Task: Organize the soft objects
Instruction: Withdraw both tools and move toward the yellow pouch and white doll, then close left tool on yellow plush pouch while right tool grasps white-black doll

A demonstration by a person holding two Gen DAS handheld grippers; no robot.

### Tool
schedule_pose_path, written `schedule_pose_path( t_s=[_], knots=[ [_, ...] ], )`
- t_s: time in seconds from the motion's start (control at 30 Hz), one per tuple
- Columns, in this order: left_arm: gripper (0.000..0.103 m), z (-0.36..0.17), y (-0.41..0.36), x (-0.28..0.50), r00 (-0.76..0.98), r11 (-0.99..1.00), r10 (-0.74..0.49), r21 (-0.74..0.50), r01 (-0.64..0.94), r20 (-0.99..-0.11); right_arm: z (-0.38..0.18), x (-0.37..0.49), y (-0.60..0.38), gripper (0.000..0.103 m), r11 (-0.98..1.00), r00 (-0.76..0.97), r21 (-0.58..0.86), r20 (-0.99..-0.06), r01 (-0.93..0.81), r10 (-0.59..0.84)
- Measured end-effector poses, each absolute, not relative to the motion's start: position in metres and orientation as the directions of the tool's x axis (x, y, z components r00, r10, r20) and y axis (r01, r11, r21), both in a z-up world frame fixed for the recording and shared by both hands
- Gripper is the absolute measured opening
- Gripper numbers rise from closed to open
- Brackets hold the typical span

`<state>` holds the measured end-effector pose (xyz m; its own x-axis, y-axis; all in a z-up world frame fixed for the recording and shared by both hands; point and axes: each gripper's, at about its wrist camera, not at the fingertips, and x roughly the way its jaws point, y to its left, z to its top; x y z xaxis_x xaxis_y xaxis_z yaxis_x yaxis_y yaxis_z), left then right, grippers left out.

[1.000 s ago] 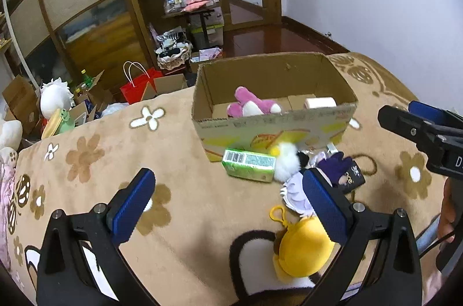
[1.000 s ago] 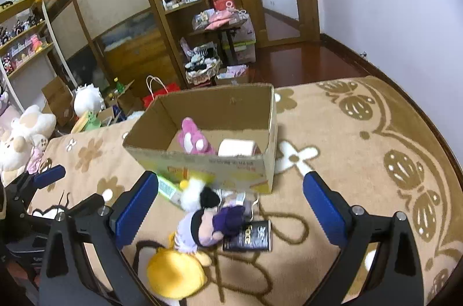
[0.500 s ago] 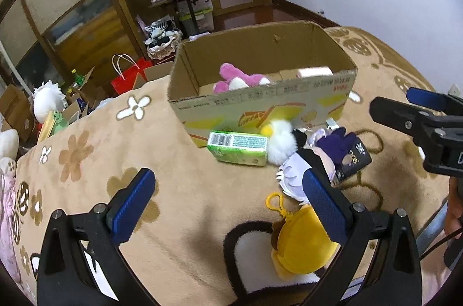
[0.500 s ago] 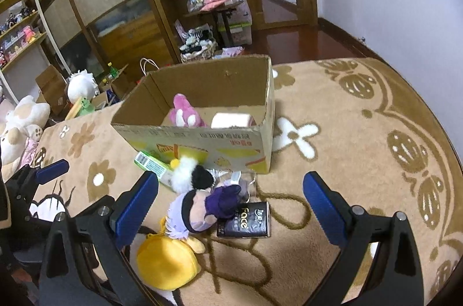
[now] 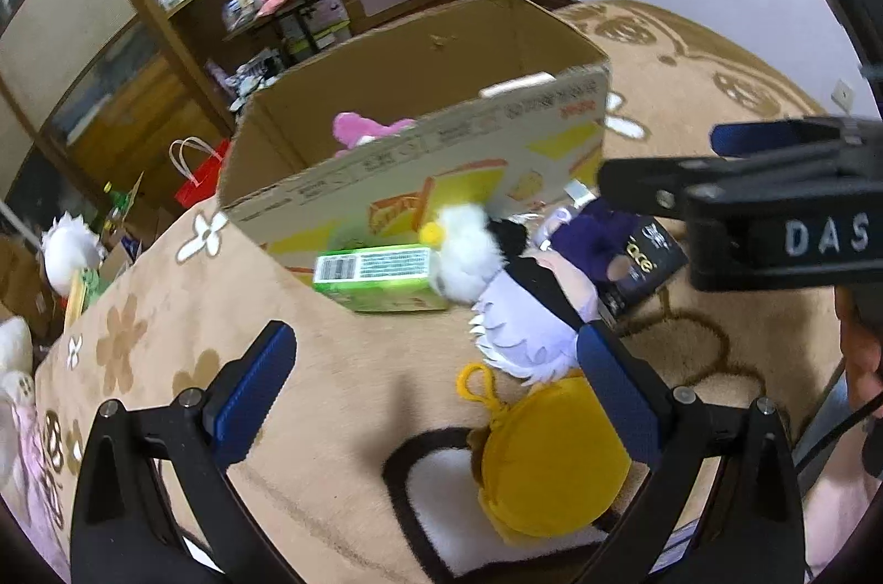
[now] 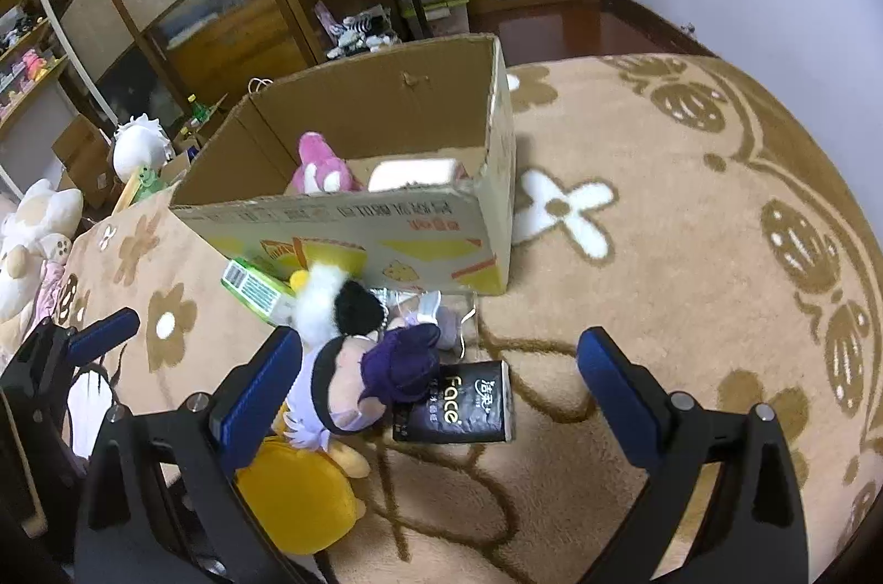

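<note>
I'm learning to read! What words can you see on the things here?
"Face": black tissue pack.
"DAS": right gripper body; the rest is cut off.
Red print along the cardboard box: too blurred to read.
Green carton: barcode and small print, unreadable.

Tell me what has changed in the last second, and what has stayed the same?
Both open grippers came closer to the toy pile in front of the cardboard box. The left gripper now nears the lilac doll and yellow plush; the right gripper hangs over the black tissue pack. Nothing was gripped or released. The toys, green carton and box contents stayed in place.
</note>
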<state>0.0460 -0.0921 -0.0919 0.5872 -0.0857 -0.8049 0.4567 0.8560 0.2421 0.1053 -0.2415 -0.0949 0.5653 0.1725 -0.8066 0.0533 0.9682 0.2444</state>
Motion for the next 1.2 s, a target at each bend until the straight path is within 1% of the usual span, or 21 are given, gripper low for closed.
schedule_pose_path(
  t_s=[0.2, 0.57, 0.7, 0.8, 0.83, 0.9, 0.93, 1.03, 1.07, 1.1, 1.17, 1.2],
  knots=[
    [0.101, -0.104, -0.108, 0.042, 0.579, 0.813, -0.094, 0.273, 0.515, -0.810, -0.109, 0.110, -0.245, 0.103, 0.957, 0.537, 0.279, -0.821, 0.081, 0.194],
    [0.101, -0.129, -0.112, 0.050, 0.407, 0.810, -0.140, 0.132, 0.571, -0.903, -0.133, 0.120, -0.245, 0.103, 0.954, 0.485, 0.284, -0.850, 0.094, 0.205],
    [0.101, -0.140, -0.113, 0.051, 0.388, 0.802, -0.108, 0.150, 0.577, -0.915, -0.139, 0.123, -0.242, 0.103, 0.956, 0.466, 0.279, -0.861, 0.093, 0.206],
    [0.101, -0.148, -0.114, 0.055, 0.349, 0.814, -0.104, 0.122, 0.568, -0.931, -0.143, 0.125, -0.241, 0.103, 0.956, 0.456, 0.278, -0.865, 0.092, 0.208],
    [0.101, -0.150, -0.113, 0.056, 0.339, 0.823, -0.103, 0.112, 0.557, -0.935, -0.144, 0.126, -0.240, 0.102, 0.957, 0.454, 0.277, -0.866, 0.090, 0.208],
    [0.101, -0.156, -0.111, 0.060, 0.299, 0.837, -0.097, 0.085, 0.541, -0.949, -0.146, 0.128, -0.238, 0.095, 0.959, 0.443, 0.269, -0.873, 0.089, 0.204],
    [0.101, -0.157, -0.109, 0.062, 0.285, 0.847, -0.104, 0.066, 0.528, -0.953, -0.147, 0.128, -0.238, 0.090, 0.959, 0.438, 0.268, -0.876, 0.089, 0.204],
    [0.101, -0.159, -0.104, 0.066, 0.262, 0.863, -0.119, 0.031, 0.504, -0.958, -0.150, 0.129, -0.236, 0.089, 0.958, 0.426, 0.273, -0.879, 0.088, 0.212],
    [0.101, -0.160, -0.103, 0.066, 0.255, 0.863, -0.123, 0.024, 0.504, -0.959, -0.151, 0.129, -0.236, 0.086, 0.956, 0.428, 0.278, -0.878, 0.089, 0.216],
    [0.099, -0.161, -0.103, 0.066, 0.243, 0.864, -0.129, 0.012, 0.504, -0.961, -0.151, 0.129, -0.236, 0.082, 0.955, 0.428, 0.283, -0.876, 0.087, 0.221],
    [0.096, -0.165, -0.103, 0.067, 0.215, 0.865, -0.140, -0.014, 0.501, -0.967, -0.152, 0.130, -0.236, 0.076, 0.948, 0.429, 0.307, -0.870, 0.083, 0.244],
    [0.094, -0.167, -0.103, 0.067, 0.204, 0.866, -0.145, -0.024, 0.500, -0.968, -0.152, 0.130, -0.236, 0.075, 0.945, 0.429, 0.315, -0.868, 0.082, 0.252]
  ],
)
